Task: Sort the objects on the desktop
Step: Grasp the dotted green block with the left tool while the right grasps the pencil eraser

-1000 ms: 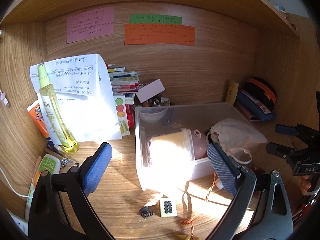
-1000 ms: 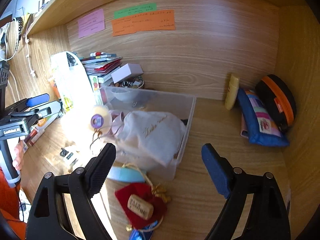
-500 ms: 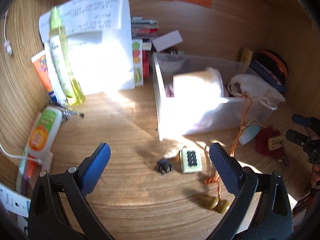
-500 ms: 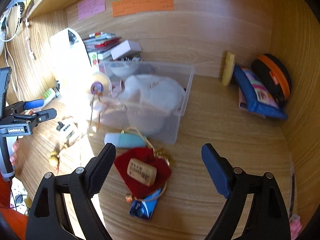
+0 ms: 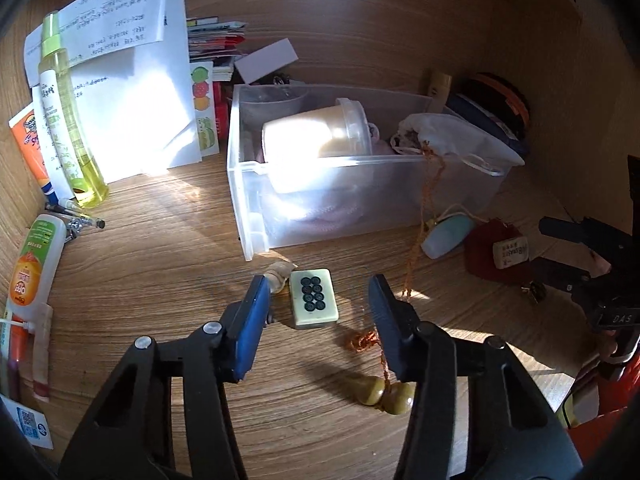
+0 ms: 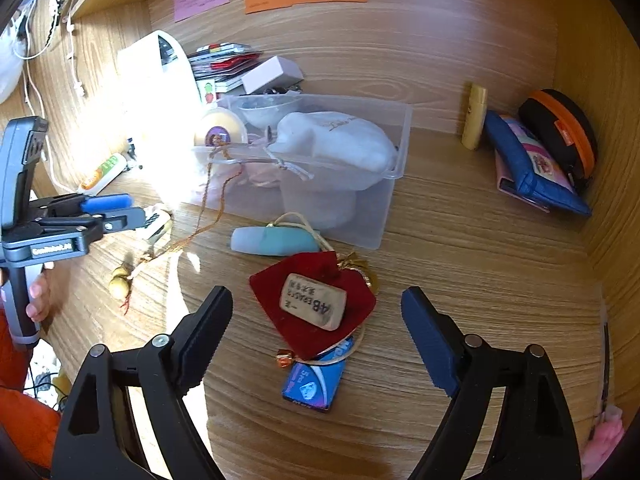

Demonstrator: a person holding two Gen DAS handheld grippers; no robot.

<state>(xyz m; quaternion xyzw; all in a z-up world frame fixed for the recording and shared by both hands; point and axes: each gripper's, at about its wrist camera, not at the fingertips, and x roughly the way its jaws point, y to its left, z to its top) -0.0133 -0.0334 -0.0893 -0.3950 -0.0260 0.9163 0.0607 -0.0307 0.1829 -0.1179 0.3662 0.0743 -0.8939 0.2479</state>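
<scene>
In the left wrist view a cream mahjong tile (image 5: 313, 298) with black dots lies flat on the wooden desk. My left gripper (image 5: 318, 304) straddles it and its jaws are closing, with a gap still showing on each side of the tile. An orange cord with gourd beads (image 5: 386, 394) runs under the right finger. In the right wrist view a worn eraser (image 6: 312, 306) rests on a red velvet pouch (image 6: 280, 300). My right gripper (image 6: 316, 308) hangs over them, its jaws wide and closing slightly, touching neither.
A clear plastic bin (image 5: 248, 184) holding a cup and a white cloth bag stands behind both grippers. A pale blue case (image 6: 276, 240) and a blue packet (image 6: 314, 384) lie near the pouch. A spray bottle (image 5: 68, 128) and tubes (image 5: 36, 264) line the left wall; pouches (image 6: 532, 164) sit at the right.
Both grippers have sunk toward the desk. The left jaws have narrowed sharply around the mahjong tile. The right gripper has come over the eraser and narrowed a little.
</scene>
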